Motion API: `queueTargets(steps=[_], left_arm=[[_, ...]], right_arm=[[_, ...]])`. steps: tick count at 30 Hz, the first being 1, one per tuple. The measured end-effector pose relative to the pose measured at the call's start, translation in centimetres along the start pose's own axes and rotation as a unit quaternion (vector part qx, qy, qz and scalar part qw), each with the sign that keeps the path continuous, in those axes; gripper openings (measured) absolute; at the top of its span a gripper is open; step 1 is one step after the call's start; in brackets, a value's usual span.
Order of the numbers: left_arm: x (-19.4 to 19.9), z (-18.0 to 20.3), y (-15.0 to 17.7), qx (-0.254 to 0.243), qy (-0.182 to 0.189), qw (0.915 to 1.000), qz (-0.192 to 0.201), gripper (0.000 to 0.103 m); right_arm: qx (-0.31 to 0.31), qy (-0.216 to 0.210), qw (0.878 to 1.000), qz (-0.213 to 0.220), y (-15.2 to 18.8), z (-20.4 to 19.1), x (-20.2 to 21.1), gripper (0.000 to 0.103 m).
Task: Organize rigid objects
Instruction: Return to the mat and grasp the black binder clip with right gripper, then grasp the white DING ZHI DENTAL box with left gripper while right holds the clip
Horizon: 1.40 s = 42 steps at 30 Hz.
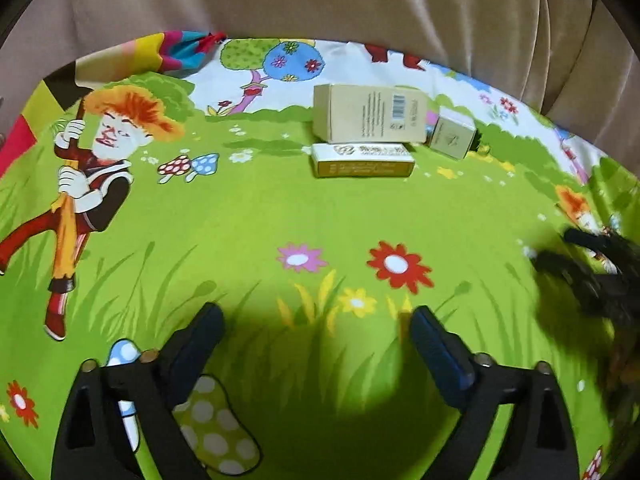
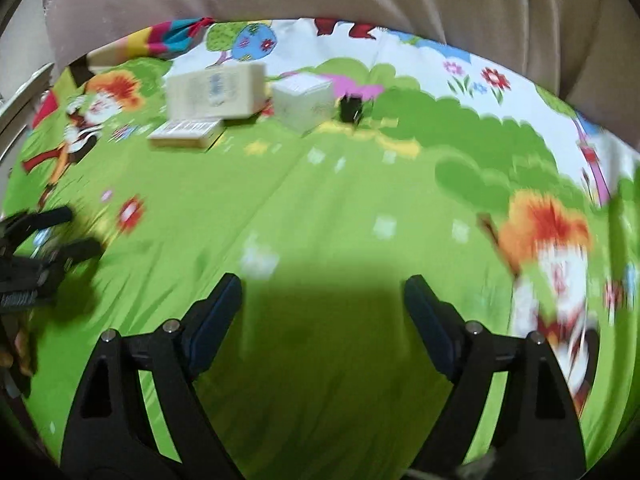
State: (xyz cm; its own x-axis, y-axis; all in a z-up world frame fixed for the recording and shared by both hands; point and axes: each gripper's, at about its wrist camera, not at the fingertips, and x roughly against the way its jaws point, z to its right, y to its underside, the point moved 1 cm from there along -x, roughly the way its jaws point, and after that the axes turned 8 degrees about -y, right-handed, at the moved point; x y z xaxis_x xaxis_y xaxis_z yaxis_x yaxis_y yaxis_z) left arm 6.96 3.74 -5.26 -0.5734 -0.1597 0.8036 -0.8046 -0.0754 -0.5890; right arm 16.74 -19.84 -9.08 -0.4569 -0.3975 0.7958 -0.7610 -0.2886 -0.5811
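3 boxes point(image 1: 366, 132) crowd the cloth's point(image 1: 248, 216) far edge; near cloth bare.

My left camera looks steeply down along my fingers, close above the cartoon bedsheet point(image 1: 248, 216), facing its far edge and the curtain point(image 1: 360, 0). My right camera does likewise. Both views share the 3 boxes point(image 1: 368, 118) near that edge.

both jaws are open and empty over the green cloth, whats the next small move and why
Probably bring the left gripper forward to the flat yellow-edged box, the nearest of the three. Its jaws stand wide with nothing between them. The tall beige box sits just behind it and the small cube box to the right. The right gripper is empty too.
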Motion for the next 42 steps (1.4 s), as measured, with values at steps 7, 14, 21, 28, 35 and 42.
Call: queueTargets(steps=[7,14,21,28,35,42], left_arm=[[0.1,-0.8,0.1,0.024,0.014,0.9996,0.005,0.103],[-0.2,-0.2,0.0,0.016,-0.002,0.9999,0.001,0.103],[-0.2,-0.3,0.1,0.016,-0.003,0.9999,0.001,0.103],[-0.6,0.6,0.0,-0.009,-0.033,0.9994,-0.01,0.103],[-3.3,3.3,-4.0,-0.027,-0.02,0.999,-0.028,0.103],[-7.6,4.8,-9.6,-0.036,-0.012,0.999,-0.022,0.103]], right_arm=[[0.005,0.002,1.0,-0.009,-6.9,3.3,-5.5,0.087],[0.006,0.0,1.0,-0.011,-11.9,4.1,-9.7,0.087],[0.007,-0.005,1.0,0.007,-9.1,3.2,-6.8,0.022],[0.001,0.001,1.0,0.01,-4.9,3.1,-3.2,0.022],[0.007,0.017,1.0,0.007,-5.1,2.9,-3.4,0.022],[-0.001,0.01,1.0,0.008,-5.0,3.1,-3.4,0.022]])
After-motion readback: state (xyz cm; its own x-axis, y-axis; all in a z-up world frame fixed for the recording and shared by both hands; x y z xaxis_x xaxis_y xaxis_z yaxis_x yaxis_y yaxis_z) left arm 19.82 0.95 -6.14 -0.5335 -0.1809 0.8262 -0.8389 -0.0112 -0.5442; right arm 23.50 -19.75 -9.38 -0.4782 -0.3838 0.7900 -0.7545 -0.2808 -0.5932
